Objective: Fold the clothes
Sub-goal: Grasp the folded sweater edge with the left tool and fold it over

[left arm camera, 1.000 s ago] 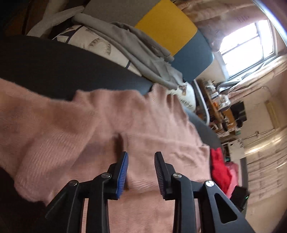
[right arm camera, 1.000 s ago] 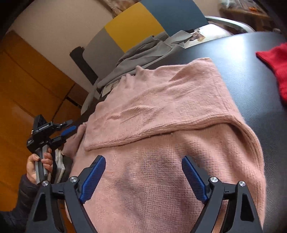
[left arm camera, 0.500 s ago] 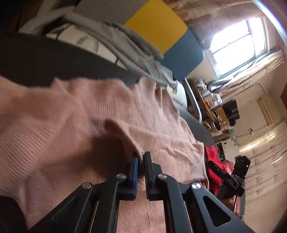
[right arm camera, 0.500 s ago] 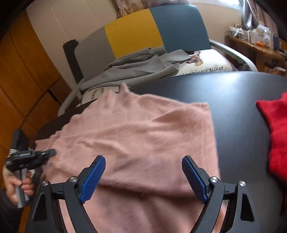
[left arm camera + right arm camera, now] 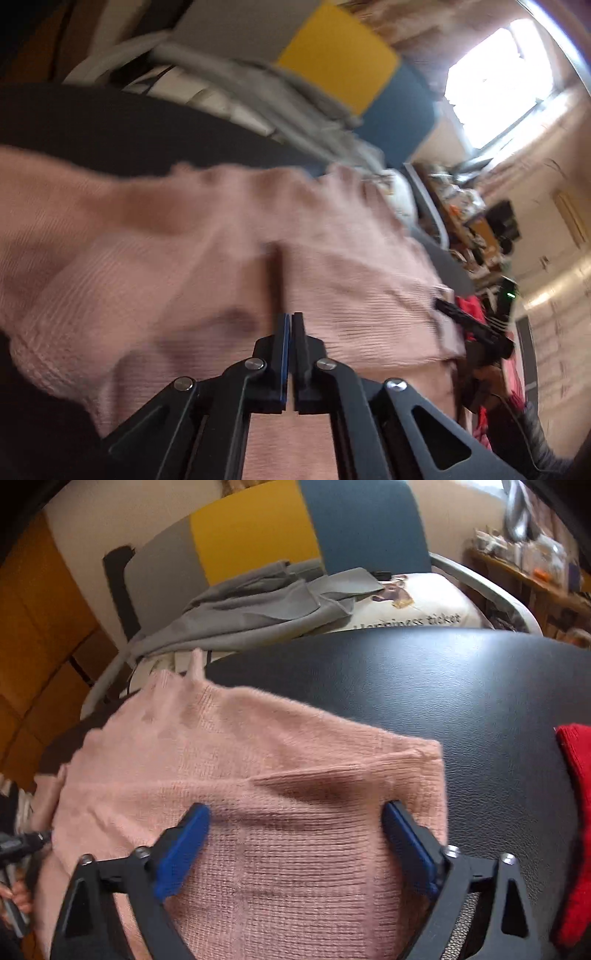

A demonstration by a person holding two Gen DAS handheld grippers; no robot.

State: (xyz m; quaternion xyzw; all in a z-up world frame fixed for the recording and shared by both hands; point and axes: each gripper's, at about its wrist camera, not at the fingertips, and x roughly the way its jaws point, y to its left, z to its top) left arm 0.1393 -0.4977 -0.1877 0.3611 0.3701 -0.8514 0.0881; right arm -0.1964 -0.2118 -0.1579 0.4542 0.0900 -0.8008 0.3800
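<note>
A pink knit sweater [image 5: 258, 782] lies spread on the black table [image 5: 461, 686]; it also fills the left wrist view [image 5: 155, 258]. My left gripper [image 5: 290, 317] is shut on a pinched ridge of the sweater's fabric. My right gripper [image 5: 295, 827] is open, its blue-padded fingers [image 5: 184, 834] straddling the sweater near its right edge, just above the knit. The left gripper's tip shows at the far left of the right wrist view [image 5: 26, 840], and the right gripper shows in the left wrist view [image 5: 465, 325].
A red garment [image 5: 576, 805] lies at the table's right side. Behind the table stands a grey, yellow and blue chair [image 5: 258, 539] holding a grey garment [image 5: 258, 605] and a printed white cushion [image 5: 417, 609]. Cluttered shelves [image 5: 472, 229] stand beyond.
My left gripper closed on the sweater's fabric and stays shut, pulling it. My right gripper has come down close to the sweater's right part, still open.
</note>
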